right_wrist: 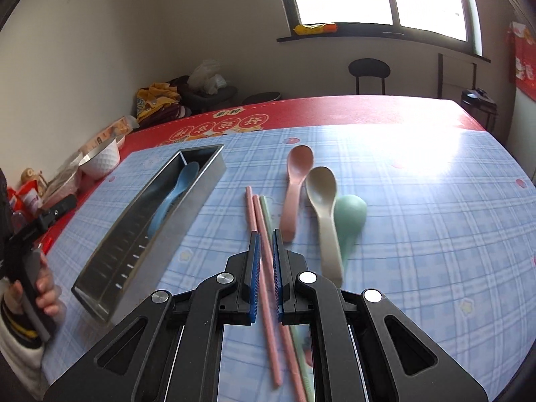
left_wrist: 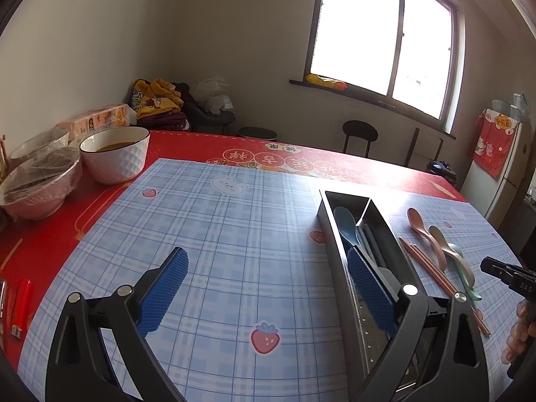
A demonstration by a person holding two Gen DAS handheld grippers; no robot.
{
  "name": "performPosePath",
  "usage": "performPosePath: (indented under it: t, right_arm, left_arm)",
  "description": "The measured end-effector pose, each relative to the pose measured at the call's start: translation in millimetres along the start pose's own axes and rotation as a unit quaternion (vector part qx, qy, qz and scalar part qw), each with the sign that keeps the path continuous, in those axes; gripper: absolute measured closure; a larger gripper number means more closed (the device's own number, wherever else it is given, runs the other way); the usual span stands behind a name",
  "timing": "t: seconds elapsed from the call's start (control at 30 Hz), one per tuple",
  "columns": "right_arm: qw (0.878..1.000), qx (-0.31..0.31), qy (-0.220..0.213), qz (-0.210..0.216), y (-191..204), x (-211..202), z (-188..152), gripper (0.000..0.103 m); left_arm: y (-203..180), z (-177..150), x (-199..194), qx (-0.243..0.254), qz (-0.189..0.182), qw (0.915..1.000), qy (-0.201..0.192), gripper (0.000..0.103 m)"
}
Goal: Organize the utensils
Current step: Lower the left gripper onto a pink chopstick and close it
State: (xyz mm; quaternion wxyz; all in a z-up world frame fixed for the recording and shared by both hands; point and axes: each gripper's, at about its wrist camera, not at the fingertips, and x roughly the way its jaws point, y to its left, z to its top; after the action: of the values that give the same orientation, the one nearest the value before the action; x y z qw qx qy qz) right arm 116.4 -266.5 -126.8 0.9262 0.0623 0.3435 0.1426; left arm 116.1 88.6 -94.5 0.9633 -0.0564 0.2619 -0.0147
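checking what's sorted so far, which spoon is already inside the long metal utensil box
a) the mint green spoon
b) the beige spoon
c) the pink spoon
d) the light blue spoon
d: the light blue plastic spoon lies inside the long metal utensil box, while the pink, beige and mint green spoons lie on the checked mat beside it.

Both wrist views look forward and down from close over the table (left_wrist: 234,234), toward the window (left_wrist: 385,33); both include the tray (right_wrist: 201,181).
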Motion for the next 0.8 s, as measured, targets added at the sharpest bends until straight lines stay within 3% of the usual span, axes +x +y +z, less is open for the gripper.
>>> performPosePath:
  t: [0.13, 0.27, 0.43, 0.6, 0.8]
  right_arm:
    - [1.0, 0.001, 0.003, -0.007, -27, 0, 4, 0.095]
    - [1.0, -0.004, -0.007, 0.012, -39, 6, 16, 0.095]
    - [0.999, 0.012, -0.018, 0.041, -54, 19, 35, 0.095]
    - [0.996, 0.049, -0.02, 0.066, -71, 27, 31, 0.095]
    - [0.995, 0.068, -0.009, 0.067, -81, 24, 24, 0.095]
  left_arm:
    - [-42, 9, -16, 0.012, -0.016, 0.9998, 0.009, 0.019]
    - [-99, 13, -20, 0.021, -0.052, 0.998, 0.028, 0.033]
    - [-169, 5, 4, 0.037, -0.079, 0.9919, 0.092, 0.049]
    - [-211, -14, 43, 0.039, -0.071, 0.9834, 0.163, 0.06]
    - [-223, -29, 82, 0.024, -0.049, 0.9763, 0.209, 0.077]
